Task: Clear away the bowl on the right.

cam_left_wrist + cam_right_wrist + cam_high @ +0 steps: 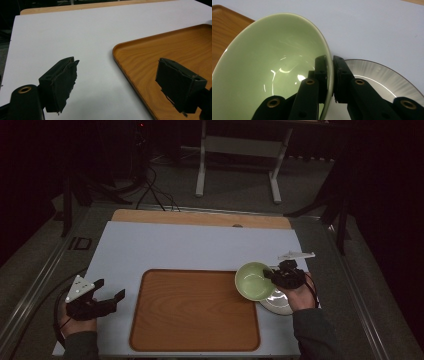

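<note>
carrying the green bowl (254, 281), pinched by its rim in the right gripper (272, 275) at centre right of the frame above a white plate (278, 304), toward the wooden tray (195, 312), where setting it down likely comes next, while the left gripper (111, 292) hovers wide and empty at lower left.

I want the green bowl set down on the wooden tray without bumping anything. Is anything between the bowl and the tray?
Nothing visible. The right gripper is clamped on the green bowl's rim, the bowl tilted above a white plate. The wooden tray lies right beside it, its surface bare. The left gripper hovers open off the tray's far side.
</note>
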Demonstrator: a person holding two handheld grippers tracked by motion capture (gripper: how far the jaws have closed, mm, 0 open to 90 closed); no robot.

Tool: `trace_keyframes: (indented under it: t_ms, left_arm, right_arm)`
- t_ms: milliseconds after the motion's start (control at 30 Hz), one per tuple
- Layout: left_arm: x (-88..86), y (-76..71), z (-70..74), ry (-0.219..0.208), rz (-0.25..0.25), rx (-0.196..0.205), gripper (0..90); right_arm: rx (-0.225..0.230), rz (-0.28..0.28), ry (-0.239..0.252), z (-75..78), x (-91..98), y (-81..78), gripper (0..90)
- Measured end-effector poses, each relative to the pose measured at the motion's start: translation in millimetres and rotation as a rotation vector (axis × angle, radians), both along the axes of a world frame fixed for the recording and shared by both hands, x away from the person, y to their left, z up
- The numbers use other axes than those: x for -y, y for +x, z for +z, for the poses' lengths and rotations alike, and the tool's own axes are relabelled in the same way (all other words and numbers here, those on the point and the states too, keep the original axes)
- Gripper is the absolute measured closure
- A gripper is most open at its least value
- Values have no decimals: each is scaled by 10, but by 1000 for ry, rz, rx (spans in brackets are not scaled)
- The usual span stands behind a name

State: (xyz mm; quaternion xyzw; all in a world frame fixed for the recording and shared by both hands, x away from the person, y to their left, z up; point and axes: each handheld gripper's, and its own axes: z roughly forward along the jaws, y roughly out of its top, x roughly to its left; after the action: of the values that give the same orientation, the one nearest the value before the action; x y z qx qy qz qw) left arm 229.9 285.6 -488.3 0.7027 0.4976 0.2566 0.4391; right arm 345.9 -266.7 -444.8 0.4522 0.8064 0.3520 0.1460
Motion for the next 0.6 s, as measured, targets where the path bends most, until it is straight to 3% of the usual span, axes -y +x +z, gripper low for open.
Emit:
trace_keyframes:
  t_ms: [600]
  left_arm:
    - [-2, -2, 4, -4, -3, 5, 167]
  right_arm:
    - [4, 48, -11, 12, -215, -15, 830]
